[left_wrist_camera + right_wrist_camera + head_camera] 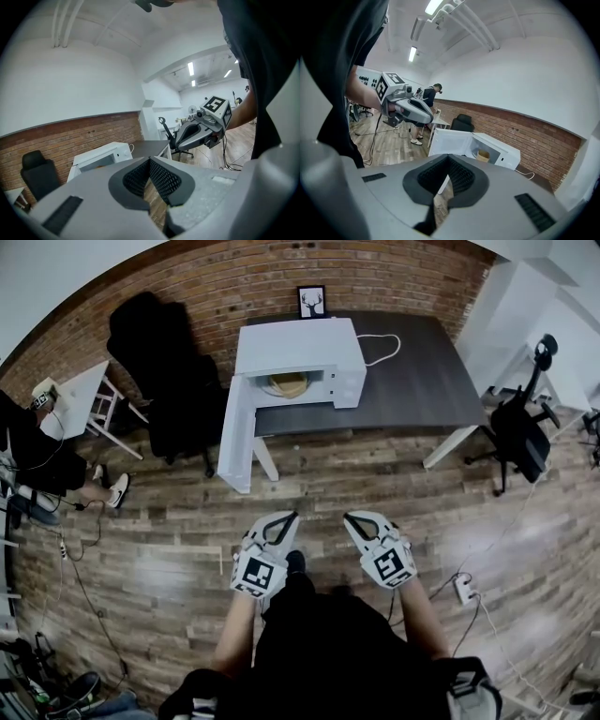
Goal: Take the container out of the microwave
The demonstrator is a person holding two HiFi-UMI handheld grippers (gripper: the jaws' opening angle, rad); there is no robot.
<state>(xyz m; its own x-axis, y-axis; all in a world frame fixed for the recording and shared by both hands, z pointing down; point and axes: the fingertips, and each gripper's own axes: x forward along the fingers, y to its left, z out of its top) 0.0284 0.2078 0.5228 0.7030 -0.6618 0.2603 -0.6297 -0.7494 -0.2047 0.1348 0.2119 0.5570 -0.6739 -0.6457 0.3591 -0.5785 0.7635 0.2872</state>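
A white microwave stands on a dark table, its door swung open to the left. Inside sits a tan round container, which also shows as a small tan container in the right gripper view. Both grippers hang low over the wooden floor, well short of the table. My left gripper is shut with nothing in it, its pads meeting at the tip. My right gripper is likewise shut and empty. Each gripper appears in the other's view.
A black chair stands left of the microwave door. A black office chair stands right of the table. A framed picture leans on the brick wall. A seated person and small white table are at left. A power strip lies on the floor.
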